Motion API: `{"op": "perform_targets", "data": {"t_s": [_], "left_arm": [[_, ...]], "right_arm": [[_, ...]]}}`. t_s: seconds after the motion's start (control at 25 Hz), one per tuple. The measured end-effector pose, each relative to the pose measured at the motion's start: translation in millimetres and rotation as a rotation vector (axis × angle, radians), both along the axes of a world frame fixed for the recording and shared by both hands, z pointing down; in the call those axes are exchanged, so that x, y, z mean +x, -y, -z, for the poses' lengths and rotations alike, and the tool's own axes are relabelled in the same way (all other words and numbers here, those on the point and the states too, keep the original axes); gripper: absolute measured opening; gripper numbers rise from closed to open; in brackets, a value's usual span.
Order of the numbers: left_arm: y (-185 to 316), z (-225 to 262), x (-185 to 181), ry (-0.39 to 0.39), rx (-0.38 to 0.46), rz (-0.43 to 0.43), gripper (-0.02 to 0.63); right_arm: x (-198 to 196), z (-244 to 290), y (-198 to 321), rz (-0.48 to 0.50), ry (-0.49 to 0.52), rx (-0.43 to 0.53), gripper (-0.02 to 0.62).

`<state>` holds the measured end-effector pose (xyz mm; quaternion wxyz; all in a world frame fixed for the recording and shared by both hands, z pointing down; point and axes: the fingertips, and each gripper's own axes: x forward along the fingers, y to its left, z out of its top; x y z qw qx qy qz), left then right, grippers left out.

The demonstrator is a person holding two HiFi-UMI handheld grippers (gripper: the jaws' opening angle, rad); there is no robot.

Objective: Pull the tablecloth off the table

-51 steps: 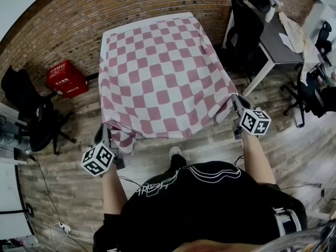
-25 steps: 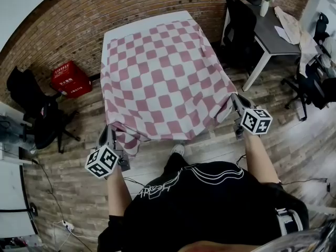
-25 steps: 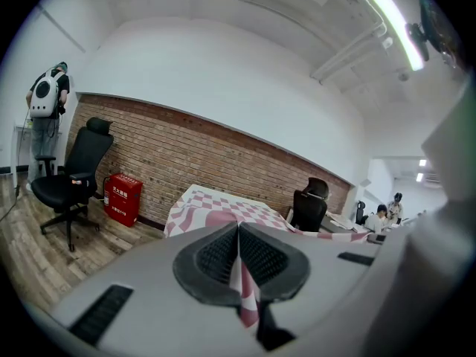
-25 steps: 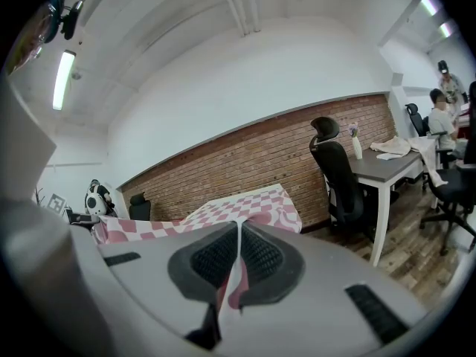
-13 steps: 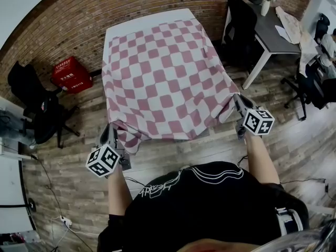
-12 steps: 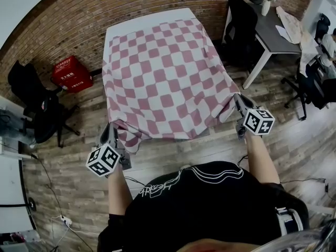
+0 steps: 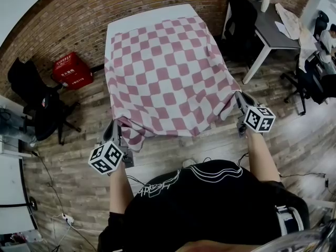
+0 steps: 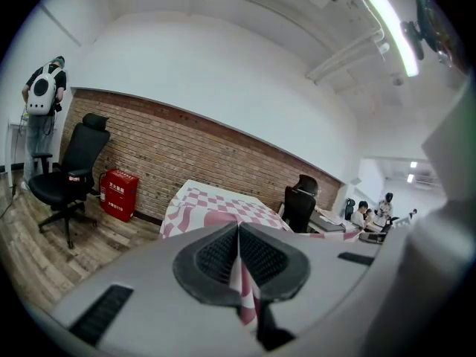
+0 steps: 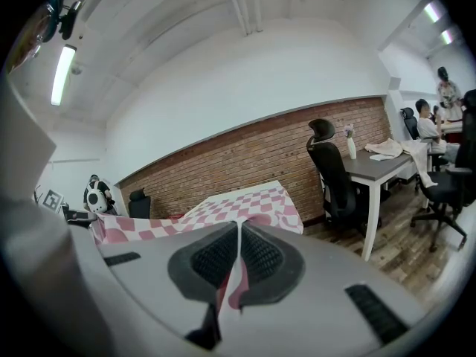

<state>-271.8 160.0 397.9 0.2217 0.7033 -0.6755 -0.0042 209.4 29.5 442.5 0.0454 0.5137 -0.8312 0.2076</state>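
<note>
Clamped tight on the near corners of the tablecloth [image 7: 168, 72]: left gripper [image 7: 114, 126] at lower left, right gripper [image 7: 239, 98] at centre right. Draped over the table [image 7: 137, 18] at upper middle, bare only along its top edge. Pull both corners evenly toward frame bottom, pinch unrelaxed.

Red box [image 7: 72, 70], black chair [image 7: 35, 105], grey desk [image 7: 274, 25], brick wall [image 7: 68, 21]

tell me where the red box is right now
In the head view the red box sits on the floor at upper left, by the brick wall, between the black office chair and the checked tablecloth.
</note>
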Motion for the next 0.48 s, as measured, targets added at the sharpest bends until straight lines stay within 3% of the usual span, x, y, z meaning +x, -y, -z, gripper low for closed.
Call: {"op": "perform_targets", "data": {"t_s": [0.48], "left_arm": [[4.4,23.5,-13.3,-0.013,-0.016,-0.042,0.006]], "right_arm": [[-4.5,23.0,-1.2,-0.051,-0.015,-0.021,-0.002]]}}
